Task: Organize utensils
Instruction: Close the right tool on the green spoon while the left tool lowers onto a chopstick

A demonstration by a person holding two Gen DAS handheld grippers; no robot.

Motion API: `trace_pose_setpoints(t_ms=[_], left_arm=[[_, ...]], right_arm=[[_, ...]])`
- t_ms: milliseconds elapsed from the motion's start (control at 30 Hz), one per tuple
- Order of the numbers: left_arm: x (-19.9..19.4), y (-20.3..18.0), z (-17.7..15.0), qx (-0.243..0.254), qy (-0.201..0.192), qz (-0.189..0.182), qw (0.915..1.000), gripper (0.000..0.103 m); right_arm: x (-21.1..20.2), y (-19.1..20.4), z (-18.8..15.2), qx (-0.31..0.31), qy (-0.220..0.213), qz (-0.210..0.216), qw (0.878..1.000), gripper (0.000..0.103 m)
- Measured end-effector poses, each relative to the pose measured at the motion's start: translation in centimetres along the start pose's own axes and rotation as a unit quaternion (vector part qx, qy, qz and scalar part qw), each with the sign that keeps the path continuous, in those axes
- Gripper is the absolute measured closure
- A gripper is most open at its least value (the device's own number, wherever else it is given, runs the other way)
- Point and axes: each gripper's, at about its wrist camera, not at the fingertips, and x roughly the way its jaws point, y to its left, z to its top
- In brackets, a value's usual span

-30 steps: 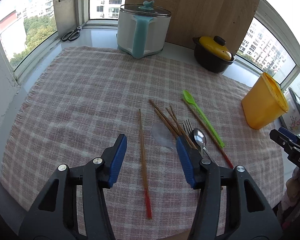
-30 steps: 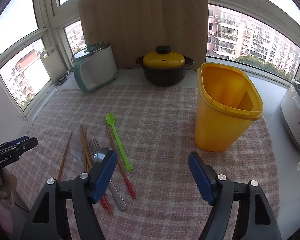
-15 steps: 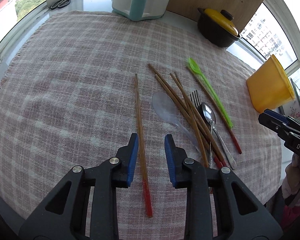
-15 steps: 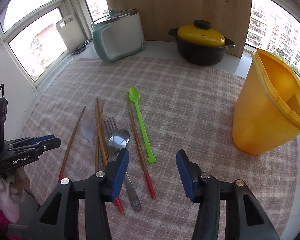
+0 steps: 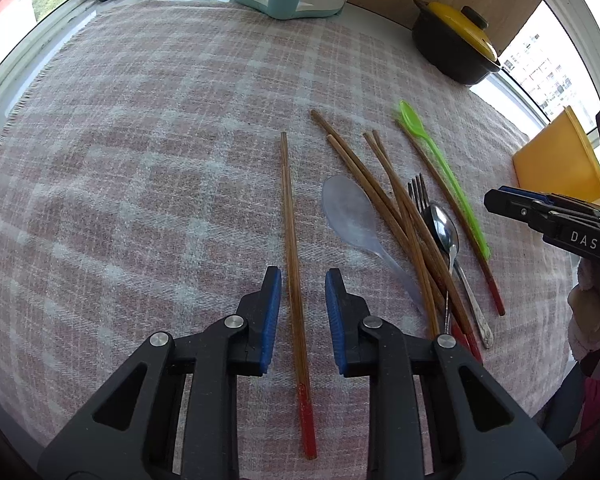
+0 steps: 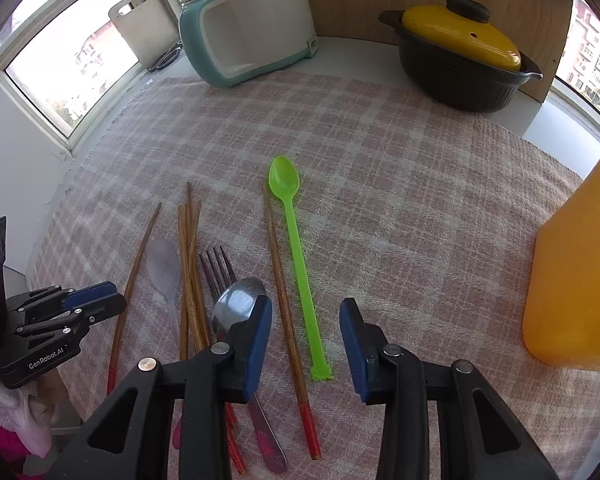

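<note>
The left tongs, blue-padded, were closing around a lone brown wooden chopstick with a red end lying on the pink checked cloth that covered the counter; the pads had not yet touched it. The right tongs were closing too, pads apart, straddling a long bright-green plastic spoon and another red-tipped chopstick just left of it. A tall yellow plastic container stood at the right, near the cloth's edge.
</note>
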Motion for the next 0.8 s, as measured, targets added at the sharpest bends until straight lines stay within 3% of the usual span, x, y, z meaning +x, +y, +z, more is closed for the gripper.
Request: trace_pose_setpoints(t_ms=[467,800], left_arm=[[1.7,0.5,1.3,-0.004,0.004,0.014,0.9999,0.081],[2.1,0.3,2.0,0.005,-0.004,0.024,0.9997,0.084]], right_arm=[[2.7,0.4,4.1,-0.029,0.031,0.018,0.999,0.069],[4.9,0.9,5.9,-0.042,0.051,0.000,0.998,0.074]])
